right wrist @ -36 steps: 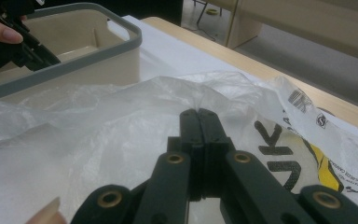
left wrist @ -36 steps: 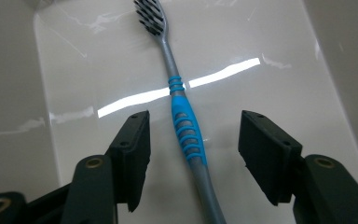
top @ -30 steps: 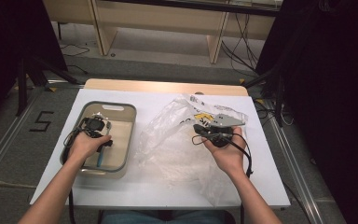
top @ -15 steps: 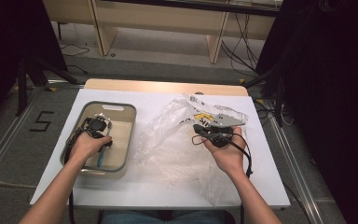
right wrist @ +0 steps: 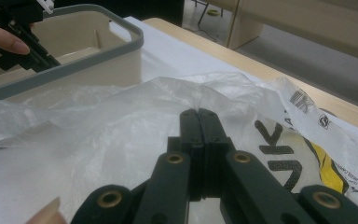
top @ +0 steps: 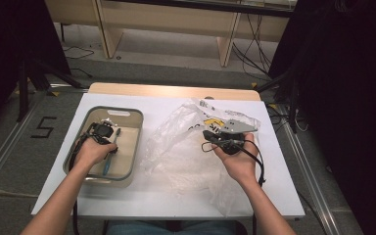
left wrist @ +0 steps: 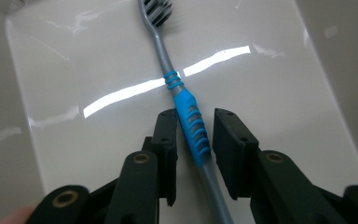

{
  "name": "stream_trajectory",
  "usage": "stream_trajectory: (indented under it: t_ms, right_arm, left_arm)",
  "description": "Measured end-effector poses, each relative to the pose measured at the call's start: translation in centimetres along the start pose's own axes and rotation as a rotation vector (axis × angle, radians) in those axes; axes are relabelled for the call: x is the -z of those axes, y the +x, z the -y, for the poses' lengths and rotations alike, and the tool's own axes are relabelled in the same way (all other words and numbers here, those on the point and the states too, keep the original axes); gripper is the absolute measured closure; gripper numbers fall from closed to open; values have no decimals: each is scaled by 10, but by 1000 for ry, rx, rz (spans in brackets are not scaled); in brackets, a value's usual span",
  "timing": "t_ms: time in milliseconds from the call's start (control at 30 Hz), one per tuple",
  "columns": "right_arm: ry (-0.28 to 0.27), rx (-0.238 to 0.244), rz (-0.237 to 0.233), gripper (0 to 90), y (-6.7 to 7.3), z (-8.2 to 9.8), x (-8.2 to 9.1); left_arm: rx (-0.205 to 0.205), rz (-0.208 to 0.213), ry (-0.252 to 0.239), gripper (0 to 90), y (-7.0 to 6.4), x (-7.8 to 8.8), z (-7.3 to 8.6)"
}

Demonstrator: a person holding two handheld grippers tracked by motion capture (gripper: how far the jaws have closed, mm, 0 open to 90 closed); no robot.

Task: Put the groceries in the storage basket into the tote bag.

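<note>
A toothbrush (left wrist: pixel 191 126) with a grey handle and a blue grip lies on the floor of a beige tray (top: pixel 137 142), bristles pointing away from the camera. My left gripper (left wrist: pixel 195 116) is down in the tray with one jaw on each side of the blue grip, open, with gaps on both sides. In the high view the toothbrush (top: pixel 108 156) runs beside the left hand, and the left gripper (top: pixel 103 129) is near the tray's far end. My right gripper (right wrist: pixel 198 112) is shut, and the crumpled clear plastic bag (right wrist: pixel 98 140) puckers at its tips. From above, the right gripper (top: pixel 206 133) sits on the bag (top: pixel 176 147).
The tray's grey rim (right wrist: pixel 98 56) stands to the left of the bag, with the left gripper (right wrist: pixel 23 51) and a fingertip inside it. The bag carries black and yellow print (top: pixel 210 125). White table covering (top: pixel 284 196) borders the bag, and a wooden edge (top: pixel 171 90) runs along the far side.
The left hand has shifted slightly within the tray. The right hand and the bag have stayed put.
</note>
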State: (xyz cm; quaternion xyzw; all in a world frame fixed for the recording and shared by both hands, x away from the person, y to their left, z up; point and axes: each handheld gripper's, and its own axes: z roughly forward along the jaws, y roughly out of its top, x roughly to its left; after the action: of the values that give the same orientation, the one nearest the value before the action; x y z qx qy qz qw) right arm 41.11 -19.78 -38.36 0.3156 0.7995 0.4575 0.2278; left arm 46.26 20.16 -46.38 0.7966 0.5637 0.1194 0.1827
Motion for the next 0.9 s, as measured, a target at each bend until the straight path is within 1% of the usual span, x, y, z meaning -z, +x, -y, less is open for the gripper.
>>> stream_trajectory:
  t_ms: [100, 167, 300, 400, 567, 667, 767, 900]
  right_arm:
    - [1, 1, -1, 900, 0, 0, 0]
    - [0, -2, -1, 900, 0, 0, 0]
    - [-1, -4, -1, 900, 0, 0, 0]
    - [-1, -4, -1, 900, 0, 0, 0]
    - [-1, -4, -1, 900, 0, 0, 0]
    - [-1, -4, -1, 900, 0, 0, 0]
    - [-1, -4, -1, 900, 0, 0, 0]
    - [-2, -4, -3, 900, 0, 0, 0]
  left_arm:
    - [-16, 0, 10, 718, 0, 0, -1]
    - [-17, 2, 14, 731, 0, 0, -2]
    - [-24, 4, 18, 786, 0, -1, -3]
    - [-36, -6, 22, 790, -2, -1, -3]
    - [-40, -13, 24, 797, -3, -1, -4]
    - [-54, -31, 22, 813, -6, 0, -4]
    - [-52, -46, 23, 814, -8, 0, -4]
    - [-40, -43, 21, 815, -7, 0, -4]
